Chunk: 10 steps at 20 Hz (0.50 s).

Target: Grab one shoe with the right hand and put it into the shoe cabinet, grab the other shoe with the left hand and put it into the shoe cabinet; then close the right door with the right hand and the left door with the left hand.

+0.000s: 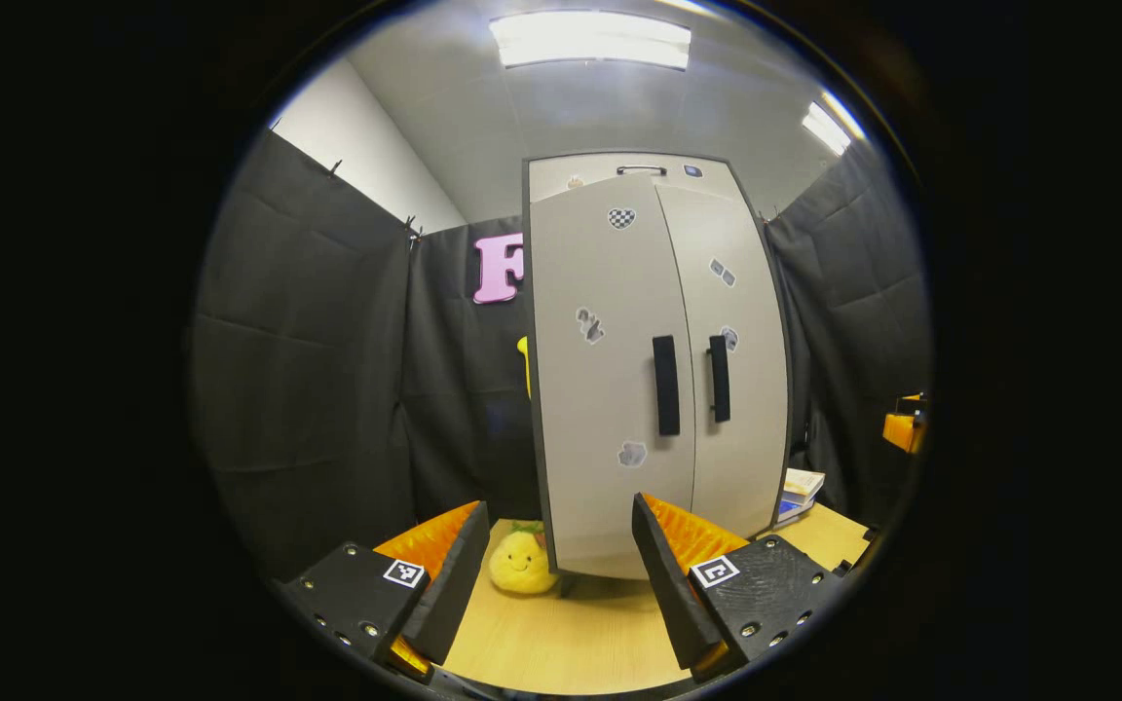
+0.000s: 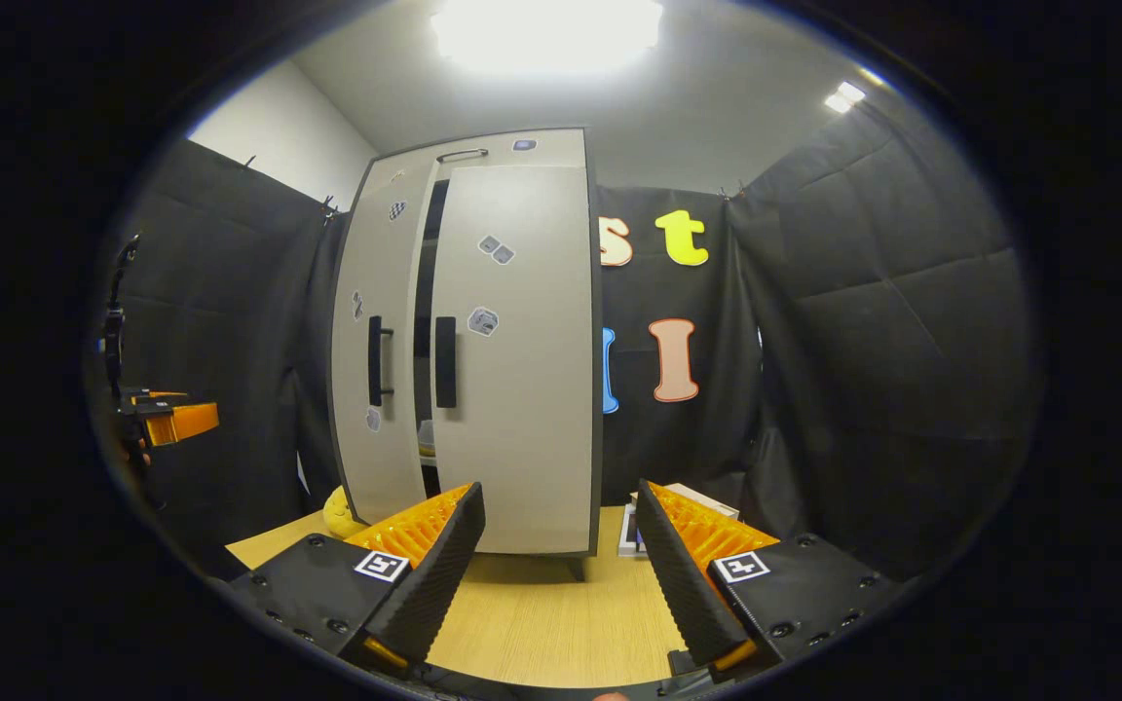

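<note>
The grey shoe cabinet [image 1: 619, 170] stands on the wooden table in front of both grippers. Its right door [image 2: 522, 341] lies flat against the body. The left door [image 2: 376, 341] stands slightly ajar, with a dark gap [image 2: 425, 292] between the two. A pale shape [image 2: 428, 438] shows low in that gap; I cannot tell what it is. In the left gripper view the left door [image 1: 600, 370] sits forward of the right door [image 1: 741, 350]. My left gripper [image 1: 558, 516] is open and empty, short of the cabinet. My right gripper [image 2: 559, 497] is open and empty too.
A yellow plush toy [image 1: 520, 563] lies on the table [image 1: 571, 633] at the cabinet's left foot. Books [image 2: 683, 506] are stacked to the cabinet's right. The left gripper [image 2: 167, 419] shows far off at the left of the right gripper view. Black cloth walls close in all round.
</note>
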{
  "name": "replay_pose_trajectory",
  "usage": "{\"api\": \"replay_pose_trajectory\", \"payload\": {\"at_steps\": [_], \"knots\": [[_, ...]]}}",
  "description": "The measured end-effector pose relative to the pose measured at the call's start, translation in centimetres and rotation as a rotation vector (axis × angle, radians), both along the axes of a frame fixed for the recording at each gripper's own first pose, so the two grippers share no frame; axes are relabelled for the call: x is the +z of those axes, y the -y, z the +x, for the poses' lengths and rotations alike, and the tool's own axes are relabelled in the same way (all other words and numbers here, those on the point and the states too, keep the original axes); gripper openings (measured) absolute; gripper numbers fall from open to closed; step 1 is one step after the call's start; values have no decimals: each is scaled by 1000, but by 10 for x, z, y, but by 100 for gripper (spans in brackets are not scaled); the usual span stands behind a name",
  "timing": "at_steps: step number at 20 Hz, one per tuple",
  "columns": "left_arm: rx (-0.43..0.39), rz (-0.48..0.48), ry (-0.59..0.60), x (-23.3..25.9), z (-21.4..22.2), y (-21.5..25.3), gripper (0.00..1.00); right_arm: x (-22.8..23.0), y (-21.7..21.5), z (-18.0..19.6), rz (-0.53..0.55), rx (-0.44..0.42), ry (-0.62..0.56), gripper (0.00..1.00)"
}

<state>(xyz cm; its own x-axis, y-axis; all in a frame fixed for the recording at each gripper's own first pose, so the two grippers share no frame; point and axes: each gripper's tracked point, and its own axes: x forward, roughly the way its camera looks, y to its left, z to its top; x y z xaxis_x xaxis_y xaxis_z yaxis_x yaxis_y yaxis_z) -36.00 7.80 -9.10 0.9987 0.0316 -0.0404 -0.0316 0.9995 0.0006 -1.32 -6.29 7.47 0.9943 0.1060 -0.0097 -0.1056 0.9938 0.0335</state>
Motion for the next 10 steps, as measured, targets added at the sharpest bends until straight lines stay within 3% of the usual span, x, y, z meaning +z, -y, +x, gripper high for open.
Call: {"api": "replay_pose_trajectory", "payload": {"at_steps": [10], "knots": [[49,-2,-9,-10,-45,-19,80,8,-1,-15,3,7,14,98]]}}
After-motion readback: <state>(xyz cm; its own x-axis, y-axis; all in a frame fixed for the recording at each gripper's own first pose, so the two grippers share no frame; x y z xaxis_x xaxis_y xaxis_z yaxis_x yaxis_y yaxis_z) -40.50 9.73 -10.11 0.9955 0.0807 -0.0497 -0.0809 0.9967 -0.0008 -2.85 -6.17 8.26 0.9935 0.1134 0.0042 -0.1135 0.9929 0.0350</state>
